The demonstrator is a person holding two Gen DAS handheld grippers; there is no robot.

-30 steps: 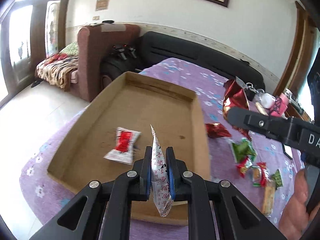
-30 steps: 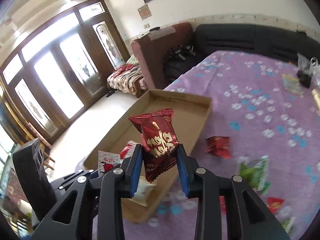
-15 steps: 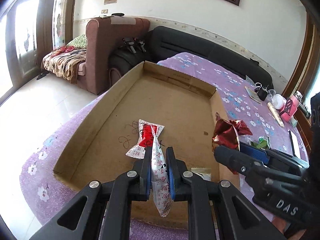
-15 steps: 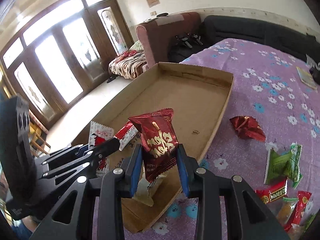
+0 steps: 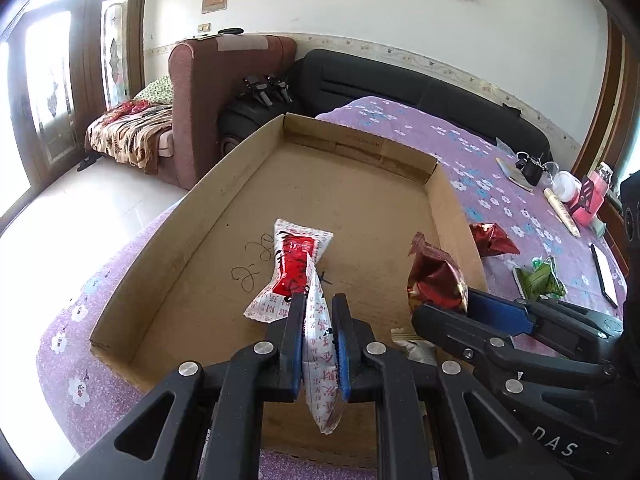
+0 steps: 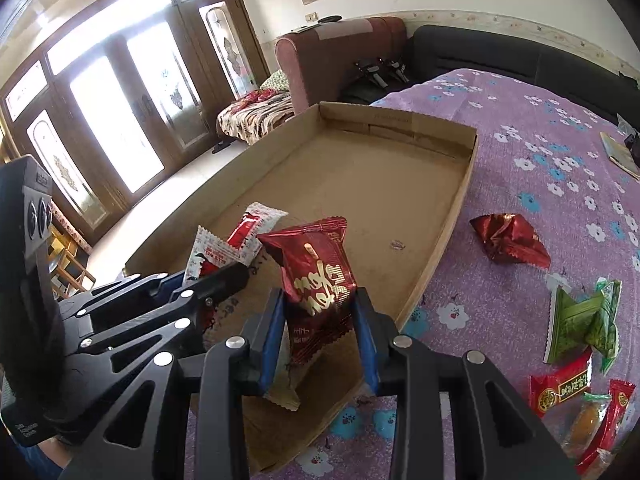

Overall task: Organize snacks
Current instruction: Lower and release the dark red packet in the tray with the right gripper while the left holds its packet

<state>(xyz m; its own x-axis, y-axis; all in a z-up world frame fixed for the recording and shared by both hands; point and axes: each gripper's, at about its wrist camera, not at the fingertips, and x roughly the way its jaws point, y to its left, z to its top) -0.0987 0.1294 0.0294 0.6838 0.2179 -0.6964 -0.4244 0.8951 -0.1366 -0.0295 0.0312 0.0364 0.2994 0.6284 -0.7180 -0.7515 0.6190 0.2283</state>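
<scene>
left wrist view: the left gripper (image 5: 318, 344) is pinched nearly shut on a white snack packet (image 5: 320, 364) with red print, held on edge so it stands between the blue pads, its lower end hanging below them over the near part of the cardboard tray (image 5: 188, 216). the packet looks light, thin and crinkly; it should bend before it resists, and its film is likely slick, so a grip across the flat middle, as here, seems safer than one on a sealed end. another white and red packet (image 5: 294, 264) lies flat on the tray floor just beyond the fingertips. to the right the other gripper carries a dark red packet (image 5: 436, 276) over the tray's right side. on the purple flowered cloth (image 5: 492, 184) outside the tray lie a crumpled red wrapper (image 5: 492, 238) and a green packet (image 5: 540, 280).

right wrist view: the right gripper (image 6: 320, 320) stands partly open, its pads pressing both sides of the dark red packet (image 6: 318, 280), which sits upright and puffy above the tray's near right corner. it looks air-filled and soft, so it may squash or slide if squeezed harder. more loose snacks (image 6: 576, 384) wait on the cloth at the right.
</scene>
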